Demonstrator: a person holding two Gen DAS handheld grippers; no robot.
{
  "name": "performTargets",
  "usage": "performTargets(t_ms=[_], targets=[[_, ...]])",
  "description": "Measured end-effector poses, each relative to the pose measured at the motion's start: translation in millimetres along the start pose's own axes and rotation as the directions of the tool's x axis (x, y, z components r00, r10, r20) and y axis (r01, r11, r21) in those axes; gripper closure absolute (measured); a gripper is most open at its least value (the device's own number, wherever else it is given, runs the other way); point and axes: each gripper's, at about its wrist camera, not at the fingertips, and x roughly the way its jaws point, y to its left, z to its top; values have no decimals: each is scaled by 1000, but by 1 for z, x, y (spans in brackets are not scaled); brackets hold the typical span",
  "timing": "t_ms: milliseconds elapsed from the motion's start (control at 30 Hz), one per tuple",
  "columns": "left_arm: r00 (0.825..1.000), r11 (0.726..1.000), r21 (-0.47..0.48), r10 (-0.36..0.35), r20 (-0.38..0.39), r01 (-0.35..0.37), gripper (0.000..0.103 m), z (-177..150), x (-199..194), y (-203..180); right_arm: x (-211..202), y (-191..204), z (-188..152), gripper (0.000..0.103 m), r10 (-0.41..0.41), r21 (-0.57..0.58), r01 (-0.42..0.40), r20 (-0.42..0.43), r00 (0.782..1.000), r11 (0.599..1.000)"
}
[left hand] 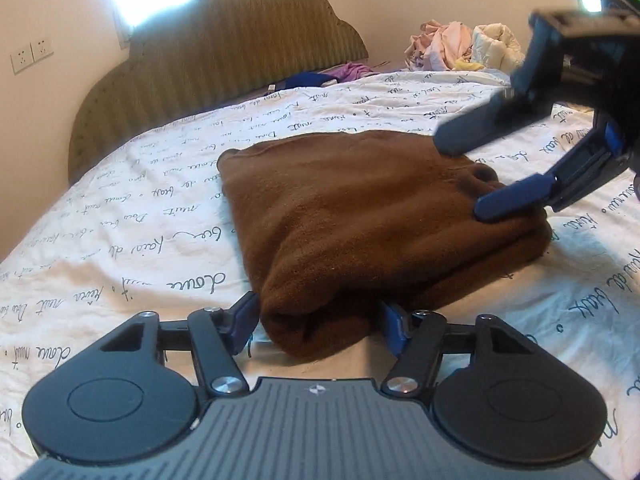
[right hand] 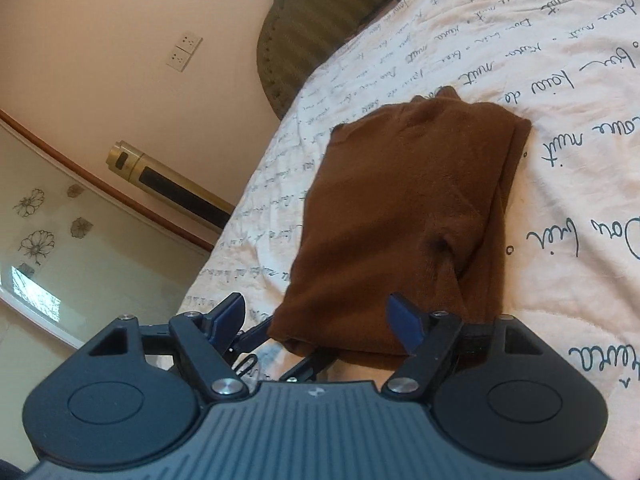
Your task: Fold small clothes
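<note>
The brown garment (left hand: 360, 220), folded on the bed (left hand: 120, 248), is straddled at its near corner by the half-open, empty left gripper (left hand: 320, 320), while the right gripper (left hand: 472, 176), spread and empty, is poised over its far side.

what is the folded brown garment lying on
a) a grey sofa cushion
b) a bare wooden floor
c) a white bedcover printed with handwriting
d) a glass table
c, the brown garment lies folded on a white bedcover covered in dark cursive script, with a green padded headboard behind it.
</note>
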Motion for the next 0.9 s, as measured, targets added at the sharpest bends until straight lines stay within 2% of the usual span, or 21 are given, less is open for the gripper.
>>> performTargets(t_ms=[67,100,133,200,333,400,467,567,633,700,800,900], targets=[[1000,1000,4,14,4,-14,45,-1,1,4,5,-10,2,26,-52,4,52,-13,999,999],[1000,1000,-5,20,3,-20,56,-1,0,9,7,-17,2,27,-69,12,69,-21,997,998],[1000,1000,-30,8,-8,-9,63,-2,0,15,6,-25,1,28,-43,31,43,-24,999,999],[998,992,-117,-52,-37,48,66,0,-3,29,3,-40,-2,28,16,80,-15,-13,1000,997],[998,980,-188,-63,-16,59,73,7,-10,37,4,-40,-2,28,20,74,-19,-20,1000,997],[998,980,-191,-55,-20,50,75,9,-5,33,6,-37,-2,28,13,56,-11,-28,1000,998],[999,984,-178,-18,-34,12,84,7,3,27,7,-36,-2,28,13,60,-12,-29,1000,998],[1000,977,-212,11,-16,-14,90,4,-3,31,6,-40,-1,28,26,74,-23,-33,999,997],[999,974,-221,48,-17,-50,91,0,-10,35,6,-41,-1,28,28,61,-26,-38,999,998],[997,971,-232,39,-67,-54,90,-11,-3,35,6,-41,-2,28,32,46,-30,-36,999,998],[996,978,-191,77,-48,-84,90,-9,-7,26,8,-41,-3,28,36,35,-35,-33,999,999],[1000,983,-182,20,-5,-21,85,-5,-23,27,4,-41,0,28,41,60,-39,-44,998,997]])
